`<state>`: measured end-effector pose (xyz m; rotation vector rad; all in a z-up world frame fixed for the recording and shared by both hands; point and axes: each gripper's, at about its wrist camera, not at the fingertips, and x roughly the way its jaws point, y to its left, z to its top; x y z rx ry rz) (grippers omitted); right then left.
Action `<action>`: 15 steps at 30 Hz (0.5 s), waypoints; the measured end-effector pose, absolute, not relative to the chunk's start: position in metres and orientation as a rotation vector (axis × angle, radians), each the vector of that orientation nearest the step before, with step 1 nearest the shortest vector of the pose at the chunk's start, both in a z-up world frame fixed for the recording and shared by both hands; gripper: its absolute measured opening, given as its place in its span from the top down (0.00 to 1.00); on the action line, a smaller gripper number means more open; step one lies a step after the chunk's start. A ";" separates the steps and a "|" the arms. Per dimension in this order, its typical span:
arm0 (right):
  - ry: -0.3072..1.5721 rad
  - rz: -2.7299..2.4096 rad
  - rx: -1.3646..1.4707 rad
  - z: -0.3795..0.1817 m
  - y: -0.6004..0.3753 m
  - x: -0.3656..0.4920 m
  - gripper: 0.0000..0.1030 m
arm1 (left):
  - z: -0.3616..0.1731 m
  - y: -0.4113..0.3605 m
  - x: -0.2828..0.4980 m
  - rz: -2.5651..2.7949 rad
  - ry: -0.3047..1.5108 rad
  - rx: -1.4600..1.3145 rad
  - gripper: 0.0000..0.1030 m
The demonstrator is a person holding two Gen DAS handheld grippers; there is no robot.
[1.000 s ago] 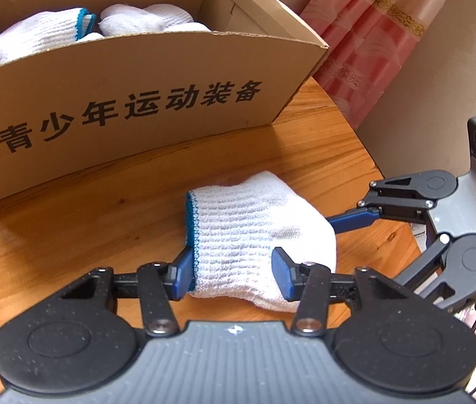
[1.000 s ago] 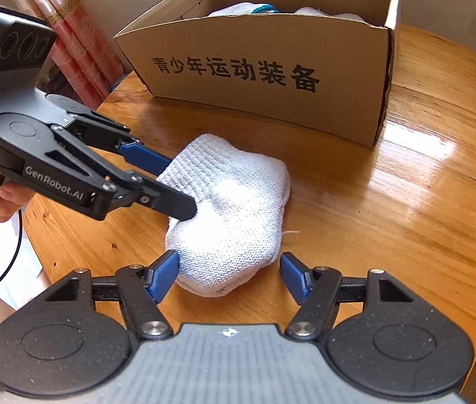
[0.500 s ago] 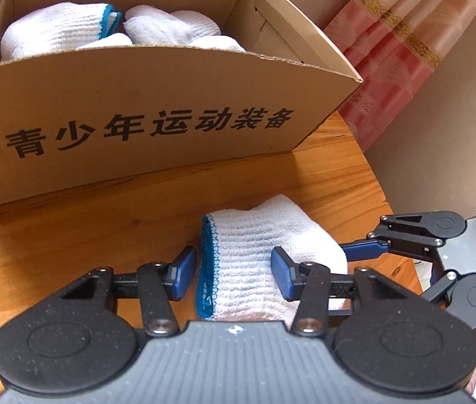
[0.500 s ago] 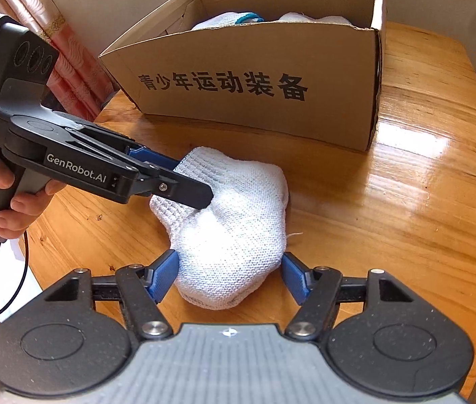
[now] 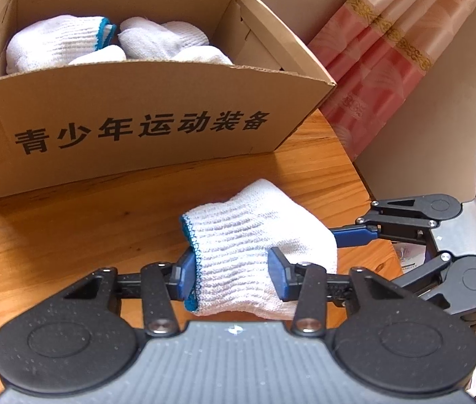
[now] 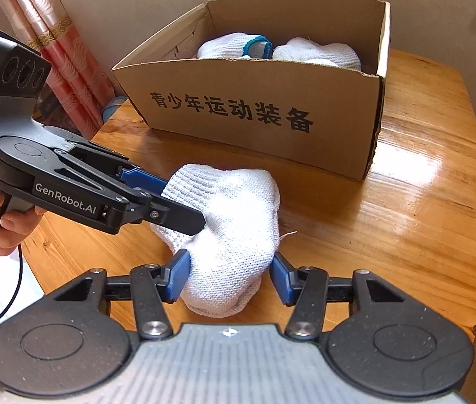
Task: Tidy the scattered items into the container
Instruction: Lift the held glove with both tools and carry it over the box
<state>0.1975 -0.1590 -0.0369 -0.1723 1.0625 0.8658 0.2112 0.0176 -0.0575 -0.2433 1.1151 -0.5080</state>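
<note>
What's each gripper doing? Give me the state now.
Left gripper: shut on the white glove at its cuff end.
Right gripper: jaws around the glove's other end; cannot tell whether both pads clamp it.

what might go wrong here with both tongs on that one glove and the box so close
1. The left tongs and right tongs both grip the same white glove at opposite ends. If they lift unevenly, the knit may stretch or slip out of one grip.
2. The cardboard box already holds several gloves near its rim, so this one could catch on the front wall or spill over.
3. The glove sits near the table edge, so a drop may land on the floor.
</note>
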 end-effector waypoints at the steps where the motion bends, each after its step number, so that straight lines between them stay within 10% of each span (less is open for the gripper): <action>1: 1.057 0.866 -0.173 -0.035 -0.159 0.196 0.44 | -0.055 0.018 0.210 -0.508 1.109 -0.242 0.58; 15: 0.983 0.879 -0.200 -0.008 -0.156 0.180 0.44 | -0.026 0.024 0.190 -0.489 1.039 -0.231 0.58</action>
